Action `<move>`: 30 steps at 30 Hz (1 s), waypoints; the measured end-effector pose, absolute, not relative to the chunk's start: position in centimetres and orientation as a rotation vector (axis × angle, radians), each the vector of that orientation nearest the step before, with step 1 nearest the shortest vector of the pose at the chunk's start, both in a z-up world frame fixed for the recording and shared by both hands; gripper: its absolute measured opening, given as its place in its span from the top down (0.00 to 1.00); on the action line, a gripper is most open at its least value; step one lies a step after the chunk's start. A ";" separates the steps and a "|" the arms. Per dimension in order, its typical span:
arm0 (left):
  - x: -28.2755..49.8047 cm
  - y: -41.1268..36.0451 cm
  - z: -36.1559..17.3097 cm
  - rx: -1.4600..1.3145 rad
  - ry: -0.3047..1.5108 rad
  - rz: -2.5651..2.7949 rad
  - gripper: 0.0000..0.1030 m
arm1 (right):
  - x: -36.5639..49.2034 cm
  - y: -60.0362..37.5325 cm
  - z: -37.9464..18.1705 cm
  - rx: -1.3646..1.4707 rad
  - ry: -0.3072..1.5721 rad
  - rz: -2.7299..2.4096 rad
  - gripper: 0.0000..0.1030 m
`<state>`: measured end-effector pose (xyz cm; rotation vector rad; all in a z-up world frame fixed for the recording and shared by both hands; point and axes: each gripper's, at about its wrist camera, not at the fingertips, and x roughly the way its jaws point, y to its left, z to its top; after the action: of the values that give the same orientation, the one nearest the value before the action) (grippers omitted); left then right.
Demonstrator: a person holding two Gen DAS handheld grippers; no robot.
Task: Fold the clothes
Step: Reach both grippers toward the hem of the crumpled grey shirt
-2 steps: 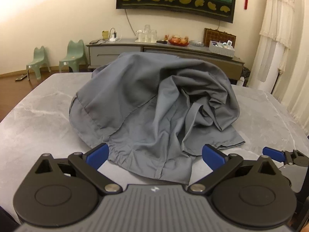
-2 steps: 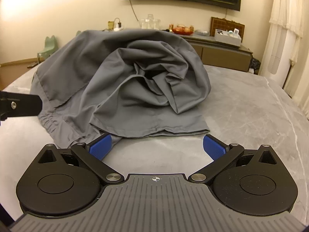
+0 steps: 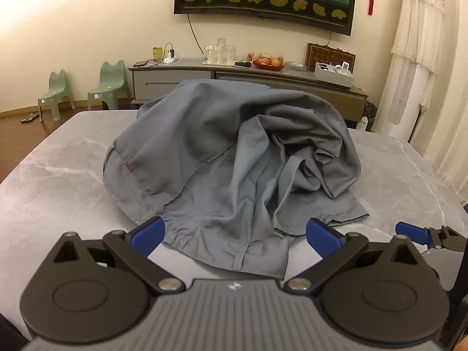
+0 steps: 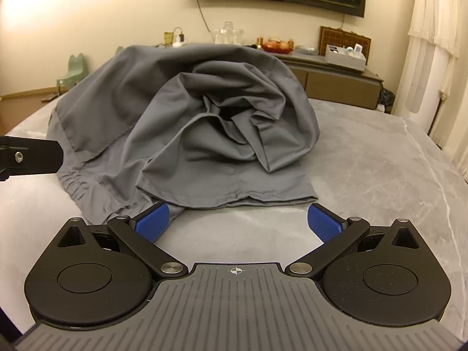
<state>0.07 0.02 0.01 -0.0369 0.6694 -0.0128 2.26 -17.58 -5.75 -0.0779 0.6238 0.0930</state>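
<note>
Nothing has visibly changed since the earlier pictures.

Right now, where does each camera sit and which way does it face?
Left wrist: rides the left gripper, facing forward and down over the garment on the table; its open fingers show, plus the right gripper at the right edge.
Right wrist: rides the right gripper, lower, facing the garment's hem; its open fingers show, with the left gripper's black arm at the left edge.
Shared: garment, table, sideboard.

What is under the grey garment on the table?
The grey garment lies crumpled on the marble table, which shows all around it. Whether anything else lies beneath cannot be seen; the cloth covers it.
</note>
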 end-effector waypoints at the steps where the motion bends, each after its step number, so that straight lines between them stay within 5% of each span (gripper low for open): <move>1: 0.1 0.0 0.0 -0.039 0.674 -0.012 0.00 | 2.3 -17.6 -5.7 -0.078 0.624 0.093 0.00; 30: -2.2 -2.5 -1.8 0.107 0.624 -0.034 0.00 | 1.7 -17.6 -5.0 -0.097 0.609 0.121 0.00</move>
<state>-2.18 -2.54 -1.81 0.1069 0.6244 -0.0338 1.69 -17.58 -5.03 -0.0970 0.6090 0.1207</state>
